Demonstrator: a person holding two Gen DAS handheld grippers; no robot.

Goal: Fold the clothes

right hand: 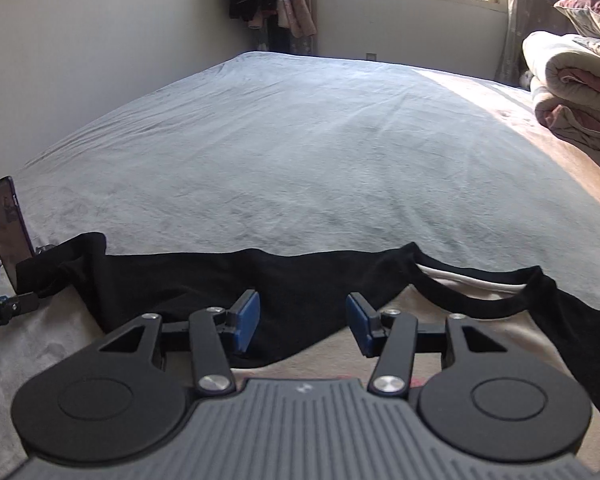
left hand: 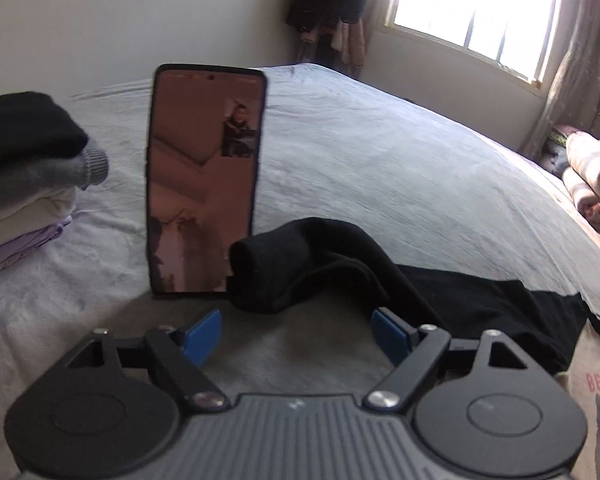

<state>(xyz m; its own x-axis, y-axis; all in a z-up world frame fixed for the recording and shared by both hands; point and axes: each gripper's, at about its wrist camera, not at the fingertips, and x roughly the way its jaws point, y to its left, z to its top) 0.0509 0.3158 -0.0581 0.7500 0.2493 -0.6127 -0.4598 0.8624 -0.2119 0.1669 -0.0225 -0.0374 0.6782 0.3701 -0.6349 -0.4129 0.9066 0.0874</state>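
Observation:
A cream T-shirt with black sleeves and black collar lies flat on the grey bed sheet. In the left wrist view its black sleeve is bunched up just beyond my left gripper, and the printed front shows at the lower right. My left gripper is open and empty, close to the sleeve. My right gripper is open and empty, hovering over the shirt's black shoulder area. A stack of folded clothes sits at the left.
A phone stands upright on the bed just beyond the left gripper, also at the left edge of the right wrist view. Folded quilts lie at the right. A window and hanging clothes are at the far wall.

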